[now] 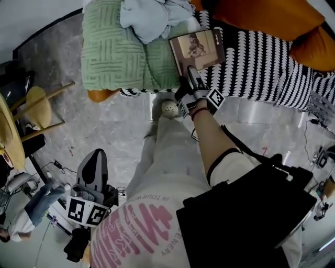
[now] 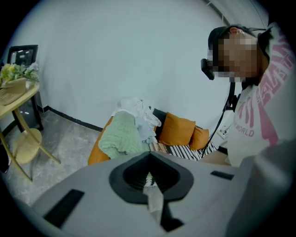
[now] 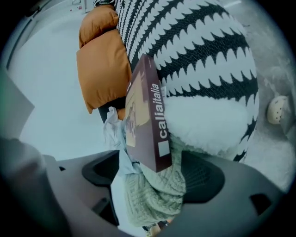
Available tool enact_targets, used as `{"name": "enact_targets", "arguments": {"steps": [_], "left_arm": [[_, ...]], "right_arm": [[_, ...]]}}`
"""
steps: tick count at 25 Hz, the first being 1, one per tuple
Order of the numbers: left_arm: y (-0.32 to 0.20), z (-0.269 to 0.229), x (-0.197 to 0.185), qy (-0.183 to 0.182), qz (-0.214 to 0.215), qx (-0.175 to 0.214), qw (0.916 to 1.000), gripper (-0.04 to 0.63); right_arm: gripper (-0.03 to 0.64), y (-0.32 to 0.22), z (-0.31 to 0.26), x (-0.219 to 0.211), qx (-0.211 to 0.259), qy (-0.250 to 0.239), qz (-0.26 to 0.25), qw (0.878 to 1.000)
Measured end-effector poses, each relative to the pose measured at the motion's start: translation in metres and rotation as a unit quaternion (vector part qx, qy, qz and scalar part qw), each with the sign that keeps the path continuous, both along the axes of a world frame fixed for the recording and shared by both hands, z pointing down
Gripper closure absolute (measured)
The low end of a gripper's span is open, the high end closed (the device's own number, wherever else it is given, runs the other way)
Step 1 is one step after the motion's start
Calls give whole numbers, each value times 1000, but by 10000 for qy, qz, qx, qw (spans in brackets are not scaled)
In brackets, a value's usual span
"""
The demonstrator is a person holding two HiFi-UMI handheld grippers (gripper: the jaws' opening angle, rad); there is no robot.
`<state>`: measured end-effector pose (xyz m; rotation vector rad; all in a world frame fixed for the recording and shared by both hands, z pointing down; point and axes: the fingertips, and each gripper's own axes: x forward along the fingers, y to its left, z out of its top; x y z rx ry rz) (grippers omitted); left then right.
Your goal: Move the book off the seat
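Note:
The book (image 1: 198, 49), brown with a pale picture on its cover, lies flat on the sofa seat, half on the green knitted blanket (image 1: 115, 52) and half on the black-and-white striped cover (image 1: 261, 57). My right gripper (image 1: 191, 73) is at the book's near edge. In the right gripper view its jaws stand wide apart around the near corner of the book (image 3: 148, 115), and the pads do not press on it; the right gripper (image 3: 152, 173) is open. My left gripper (image 1: 96, 157) hangs low beside my leg, far from the sofa, shut and empty (image 2: 150, 178).
A pale crumpled cloth (image 1: 146, 15) lies on the blanket behind the book. Orange pillows (image 1: 267, 15) lean at the sofa's back. A round wooden stool (image 1: 36, 107) and a table edge (image 1: 8, 136) stand at the left. My shoe (image 1: 168, 108) is at the sofa's front; cables (image 1: 314, 136) cross the floor at right.

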<state>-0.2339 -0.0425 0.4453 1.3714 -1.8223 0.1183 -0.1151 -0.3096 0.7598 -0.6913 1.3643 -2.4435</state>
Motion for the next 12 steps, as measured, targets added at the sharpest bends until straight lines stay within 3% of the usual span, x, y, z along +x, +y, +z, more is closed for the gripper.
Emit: {"name": "enact_targets", "arguments": {"steps": [7,12], "left_arm": [[13,6,10,173,-210,9,9996,588],[19,6,17,166,-234,69,9996,588]], "right_arm": [[204,-18,5,-4,-65,-33,512,9987],[225,-25,-7,-15,52,-450,341,9984]]}}
